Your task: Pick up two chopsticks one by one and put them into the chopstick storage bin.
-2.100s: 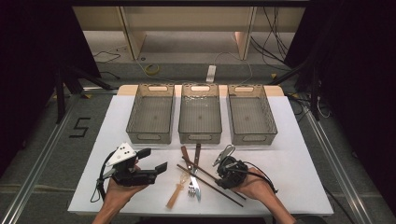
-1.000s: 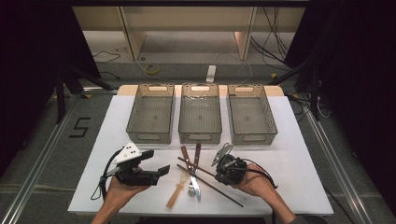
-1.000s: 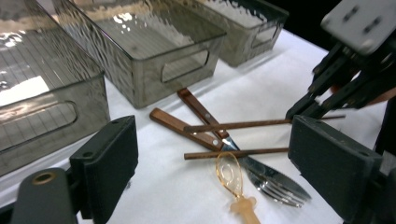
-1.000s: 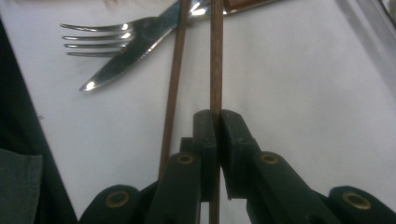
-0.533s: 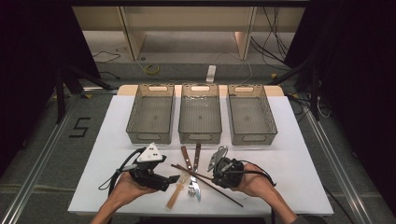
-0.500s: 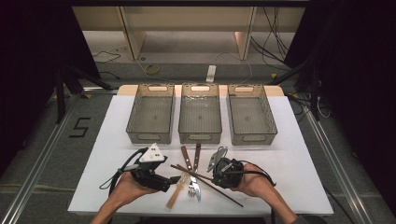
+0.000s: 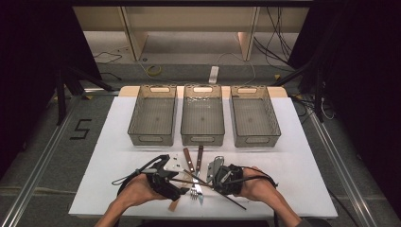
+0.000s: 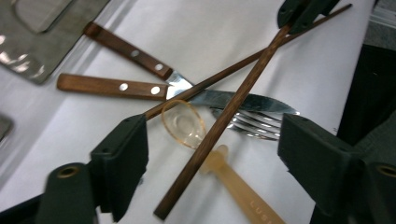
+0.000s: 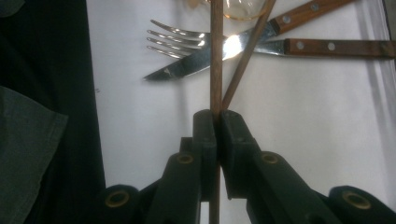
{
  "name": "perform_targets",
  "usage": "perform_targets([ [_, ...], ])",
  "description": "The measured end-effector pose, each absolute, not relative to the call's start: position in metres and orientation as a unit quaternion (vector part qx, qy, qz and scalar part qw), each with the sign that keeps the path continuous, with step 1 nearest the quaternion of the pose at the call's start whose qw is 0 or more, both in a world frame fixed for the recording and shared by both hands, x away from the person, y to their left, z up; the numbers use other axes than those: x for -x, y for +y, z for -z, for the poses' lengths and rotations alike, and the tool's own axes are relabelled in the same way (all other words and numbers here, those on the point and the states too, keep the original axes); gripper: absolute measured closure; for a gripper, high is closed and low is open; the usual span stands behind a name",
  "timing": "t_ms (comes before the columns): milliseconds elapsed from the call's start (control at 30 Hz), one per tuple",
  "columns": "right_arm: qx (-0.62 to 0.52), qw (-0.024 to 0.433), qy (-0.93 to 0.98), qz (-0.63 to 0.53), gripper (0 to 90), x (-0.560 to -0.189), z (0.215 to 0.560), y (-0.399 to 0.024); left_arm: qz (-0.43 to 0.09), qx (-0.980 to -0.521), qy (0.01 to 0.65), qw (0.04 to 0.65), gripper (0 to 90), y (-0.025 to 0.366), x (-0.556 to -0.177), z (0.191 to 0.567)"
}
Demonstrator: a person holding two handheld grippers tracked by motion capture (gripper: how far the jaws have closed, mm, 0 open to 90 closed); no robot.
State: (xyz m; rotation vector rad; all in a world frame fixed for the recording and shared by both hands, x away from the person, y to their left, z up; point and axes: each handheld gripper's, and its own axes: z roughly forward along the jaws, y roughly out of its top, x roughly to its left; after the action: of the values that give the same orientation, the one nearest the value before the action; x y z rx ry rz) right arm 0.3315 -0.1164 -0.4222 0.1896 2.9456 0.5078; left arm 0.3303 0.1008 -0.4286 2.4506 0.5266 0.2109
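Observation:
My right gripper (image 9: 215,116) is shut on a dark wooden chopstick (image 9: 215,56) near one end; it shows right of the cutlery (image 7: 213,182). A second chopstick (image 9: 247,51) crosses it. Under them lie a wooden-handled knife (image 8: 126,51), a wooden-handled fork (image 8: 109,87) and a clear amber spoon (image 8: 184,123). My left gripper (image 8: 212,140) is open, left of the pile (image 7: 182,189). Its jaws have just been closing. Between them lie the held chopstick's free end (image 8: 187,177) and the spoon; the pads press on neither.
Three empty grey wire-mesh bins (image 7: 152,139) (image 7: 202,139) (image 7: 255,140) stand side by side at the back of the white table (image 7: 307,156). A dark floor and black table edge run along the near side. A grey sleeve (image 9: 28,154) is beside my right gripper.
My left gripper has moved right, up to the cutlery pile, and its jaws have narrowed a little. The right gripper has shifted slightly left, still shut on the chopstick.

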Motion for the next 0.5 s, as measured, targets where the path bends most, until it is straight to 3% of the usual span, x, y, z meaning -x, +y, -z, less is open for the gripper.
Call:
perform_targets([
  [500, -0.029, 0.074, 0.982, -0.169, 85.6, -0.325, 0.420, -0.113, -0.065, -0.950, 0.147, 0.267, 51.3, 0.087, -0.324, 0.433],
])
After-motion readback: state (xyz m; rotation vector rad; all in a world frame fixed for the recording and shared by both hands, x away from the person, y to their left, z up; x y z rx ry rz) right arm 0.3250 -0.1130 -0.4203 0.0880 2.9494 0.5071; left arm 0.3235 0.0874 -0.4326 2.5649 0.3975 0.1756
